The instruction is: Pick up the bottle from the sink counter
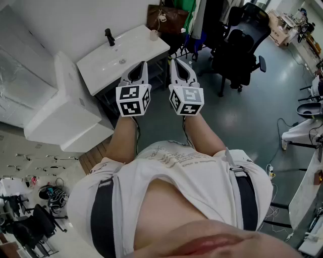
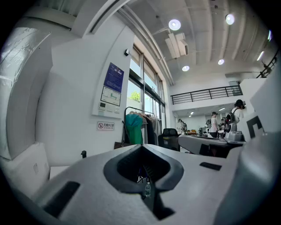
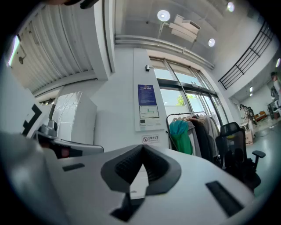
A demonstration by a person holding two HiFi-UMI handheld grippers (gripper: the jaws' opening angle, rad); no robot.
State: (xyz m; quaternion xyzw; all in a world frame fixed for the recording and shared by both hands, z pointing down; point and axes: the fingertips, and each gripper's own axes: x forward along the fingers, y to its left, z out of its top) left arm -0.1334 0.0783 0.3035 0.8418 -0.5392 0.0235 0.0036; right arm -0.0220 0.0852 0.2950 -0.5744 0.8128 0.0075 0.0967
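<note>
A small pale bottle (image 1: 154, 34) stands on the far right corner of the white sink counter (image 1: 136, 50), near a black faucet (image 1: 109, 36). The person holds both grippers side by side in front of the body, short of the counter's near edge. The left gripper (image 1: 139, 66) is shut and holds nothing. The right gripper (image 1: 177, 64) beside it looks shut and empty too. In the left gripper view, a small clear bottle (image 2: 147, 189) shows far off through the opening below the closed tips of the left gripper (image 2: 142, 149). The right gripper (image 3: 142, 150) points at the counter (image 3: 136, 182).
A big white block (image 1: 65, 113) sits left of the counter. Behind the counter are a brown bag (image 1: 166, 17) and hanging clothes (image 1: 189, 15). A black office chair (image 1: 242, 43) stands on the grey floor at the right. People stand far off (image 2: 215, 123).
</note>
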